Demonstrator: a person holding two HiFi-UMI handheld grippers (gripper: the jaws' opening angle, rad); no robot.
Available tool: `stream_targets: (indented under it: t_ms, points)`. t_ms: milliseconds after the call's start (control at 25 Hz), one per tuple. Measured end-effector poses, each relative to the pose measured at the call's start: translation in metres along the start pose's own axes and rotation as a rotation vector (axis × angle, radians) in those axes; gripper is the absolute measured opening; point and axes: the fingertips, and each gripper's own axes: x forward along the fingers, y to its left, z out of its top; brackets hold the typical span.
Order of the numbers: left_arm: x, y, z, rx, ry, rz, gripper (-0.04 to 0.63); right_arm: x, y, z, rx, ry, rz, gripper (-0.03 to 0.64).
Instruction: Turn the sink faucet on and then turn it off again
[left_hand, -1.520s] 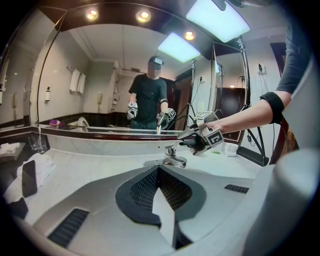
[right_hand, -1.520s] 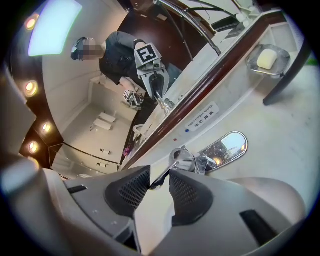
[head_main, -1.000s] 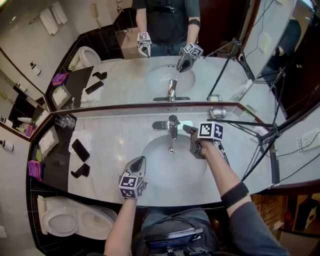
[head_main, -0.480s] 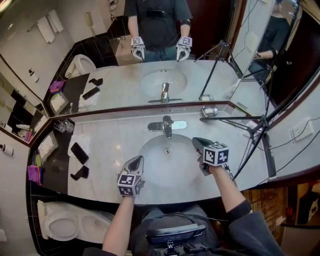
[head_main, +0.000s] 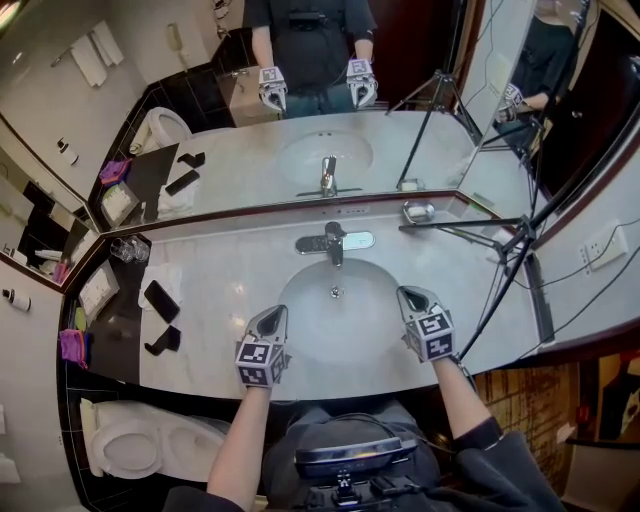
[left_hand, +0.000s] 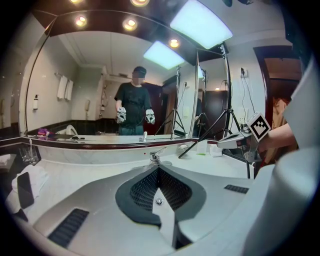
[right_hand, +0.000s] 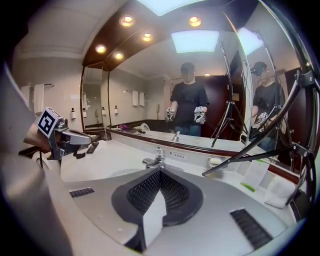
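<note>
The chrome faucet (head_main: 333, 243) stands behind the white oval sink basin (head_main: 300, 325), and I see no stream under its spout. My left gripper (head_main: 272, 316) hangs shut over the basin's near left rim. My right gripper (head_main: 412, 297) is shut and empty over the near right rim, well short of the faucet. In the left gripper view the closed jaws (left_hand: 158, 168) point at the faucet (left_hand: 155, 156), with the right gripper (left_hand: 235, 141) off to the side. The right gripper view shows meshed jaws (right_hand: 160, 172) below the faucet (right_hand: 158, 157) and the left gripper (right_hand: 75, 137) at the left.
On the counter's left lie a phone (head_main: 160, 299), a black holder (head_main: 160, 341) and glasses (head_main: 128, 249). A soap dish (head_main: 418, 212) sits back right, beside black tripod legs (head_main: 505, 245). A mirror (head_main: 300, 120) backs the counter, and a toilet (head_main: 125, 445) stands below at the left.
My right gripper drew back from the faucet handle to the basin's near right rim, rolling upright, and its jaws closed. The left gripper stayed in place.
</note>
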Motion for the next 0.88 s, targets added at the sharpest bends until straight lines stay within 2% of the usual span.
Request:
stream_targets:
  t_ms: [200,560,880]
  points:
    - [-0.001,-0.005,-0.003,0.014,0.007,-0.010,-0.014,-0.004,-0.004,-0.021,0.004,0.028,-0.006,0.008]
    - [0.001,-0.008,-0.003,-0.007,-0.004,-0.006,-0.012,-0.002,0.001,-0.017,-0.032,0.045,0.007,0.008]
    - [0.005,-0.005,-0.005,-0.011,0.007,0.006,-0.012,0.018,0.002,-0.008,-0.165,0.059,0.010,0.021]
